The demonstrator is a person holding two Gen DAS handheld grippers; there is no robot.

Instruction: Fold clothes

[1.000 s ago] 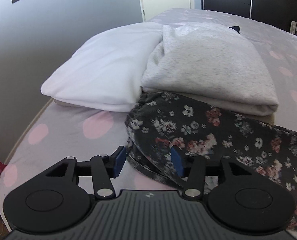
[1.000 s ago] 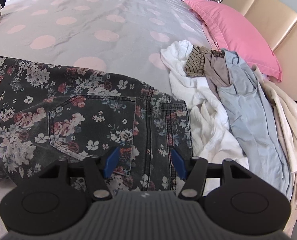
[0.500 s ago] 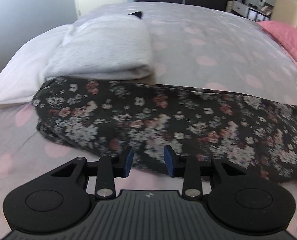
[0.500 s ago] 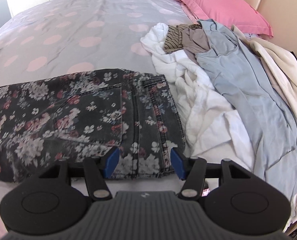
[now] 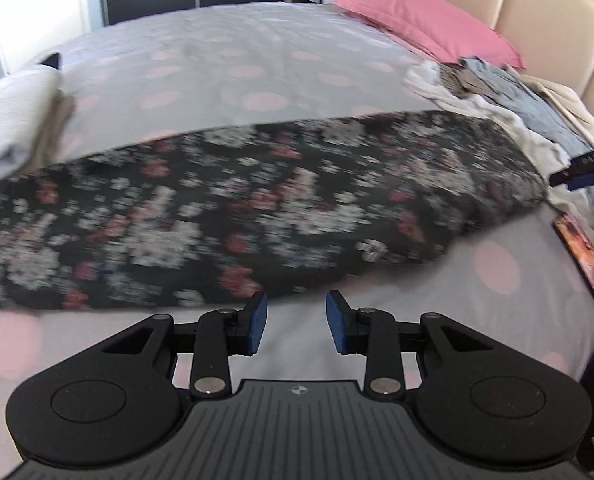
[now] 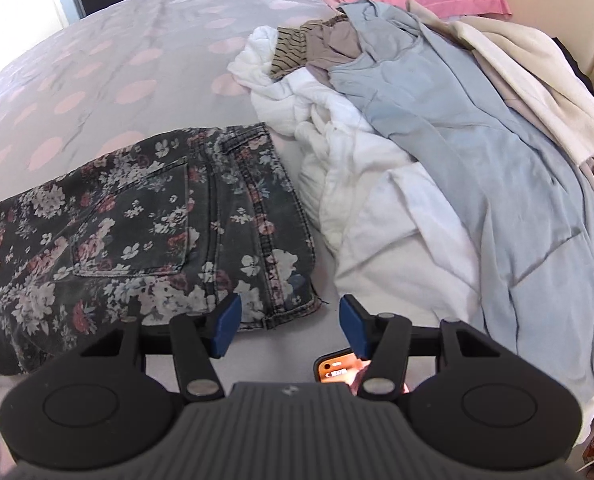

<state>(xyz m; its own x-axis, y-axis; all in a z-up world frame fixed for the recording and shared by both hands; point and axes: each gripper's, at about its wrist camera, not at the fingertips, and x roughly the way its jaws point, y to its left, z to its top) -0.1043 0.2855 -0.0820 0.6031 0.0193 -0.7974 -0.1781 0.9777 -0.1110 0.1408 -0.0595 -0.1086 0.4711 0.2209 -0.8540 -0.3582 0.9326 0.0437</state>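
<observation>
A grey bedspread (image 5: 233, 48) with pink dots covers the bed. Above its near edge the left gripper (image 5: 296, 322) stands part open, holding nothing, its jaws having just been closing. The right gripper (image 6: 289, 326) gapes wider, empty, over the waistband corner of the floral jeans (image 6: 145, 232), which lie flat across the bed. A clothes pile (image 6: 437, 152) lies just beside them, a phone (image 6: 339, 368) below.

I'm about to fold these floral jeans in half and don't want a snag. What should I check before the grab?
1. Floral jeans lie flat on the bed: ok.
2. Left gripper empty, jaws just narrowed, nothing between them: ok.
3. Right gripper open at the waistband corner: ok.
4. Phone under the right gripper, clear of the jeans: cannot tell.
5. Unfolded clothes pile apart from the jeans: ok.
6. Hem end in view: not ok.
</observation>
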